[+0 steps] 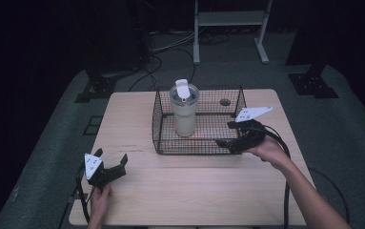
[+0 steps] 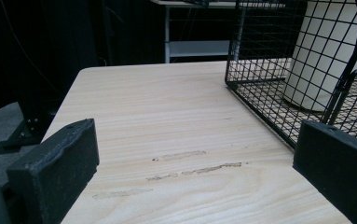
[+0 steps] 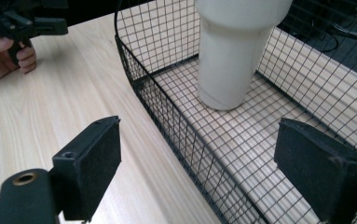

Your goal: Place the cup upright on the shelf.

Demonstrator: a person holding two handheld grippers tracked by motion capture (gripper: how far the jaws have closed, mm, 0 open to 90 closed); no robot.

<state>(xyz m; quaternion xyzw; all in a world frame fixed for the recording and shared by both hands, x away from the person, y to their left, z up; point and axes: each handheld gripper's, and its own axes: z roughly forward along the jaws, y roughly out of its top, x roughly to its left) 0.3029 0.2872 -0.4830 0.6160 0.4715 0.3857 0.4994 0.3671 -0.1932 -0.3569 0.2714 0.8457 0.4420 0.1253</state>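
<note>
On the near left of the worktop (image 1: 137,191) I have the left gripper (image 1: 111,160) resting low, its fingers (image 2: 55,172) spread wide with nothing between them. Through the left gripper view I look along bare wood toward the near left corner of the wire basket (image 2: 278,79), which sits well apart from this hand.

Moving right, the wire basket (image 1: 158,119) stands at the middle of the worktop, toward the far side. Inside it, against its left half, the cream tumbler (image 1: 185,112) stands upright with its white lid (image 1: 183,89) on. In the right gripper view the tumbler (image 3: 234,51) rests squarely on the mesh floor, touching nothing else that I can see.

At the right, the right gripper (image 1: 224,141) hangs over the basket's near right corner, pointed leftward into it. Its fingers (image 3: 90,163) are fully apart and empty; the basket's near rim runs between them, and the tumbler lies ahead, not yet within reach.

I judge the work to be at its opening stage: the tumbler sits untouched in the basket and neither gripper holds anything. What seems left is the whole of it, from closing the gap to the tumbler and gripping its body to lifting it clear of the wire walls.
</note>
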